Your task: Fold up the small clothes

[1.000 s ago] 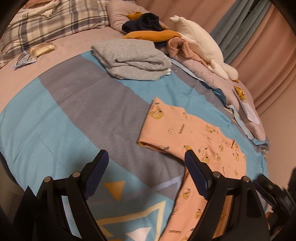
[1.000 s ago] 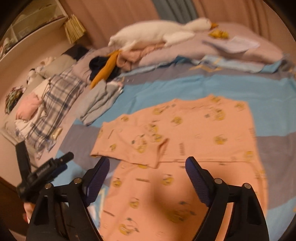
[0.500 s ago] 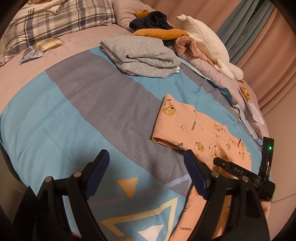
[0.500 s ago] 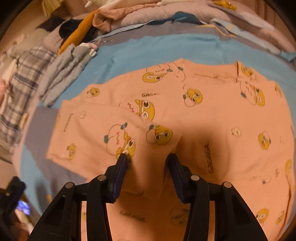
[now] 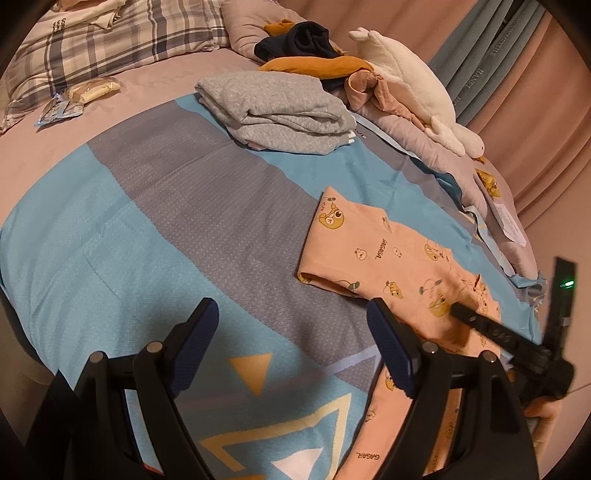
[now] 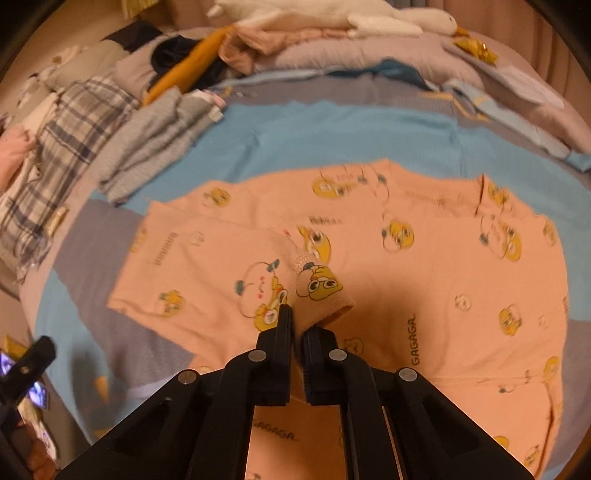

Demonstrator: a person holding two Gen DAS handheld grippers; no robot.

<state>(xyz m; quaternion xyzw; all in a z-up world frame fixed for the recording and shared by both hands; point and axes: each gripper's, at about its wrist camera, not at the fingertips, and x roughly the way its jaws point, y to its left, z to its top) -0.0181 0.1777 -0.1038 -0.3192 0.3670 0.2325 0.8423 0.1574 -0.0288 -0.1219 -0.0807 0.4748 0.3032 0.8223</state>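
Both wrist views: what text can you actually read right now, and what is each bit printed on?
"GAGAGA" – printed repeatedly on the peach cartoon-print pyjama top, clearest in the right wrist view.
"HANEL" – running down the grey-blue curtain; the other lettering on it is too blurred to read.
Dark lettering on the cream folded cloth by the plaid pillow: too small to read.
White paper slip at the bed's edge: print illegible.

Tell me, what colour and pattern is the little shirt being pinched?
Peach-pink shirt printed with yellow cartoon faces and "GAGAGA" lettering; the right wrist view shows it best.
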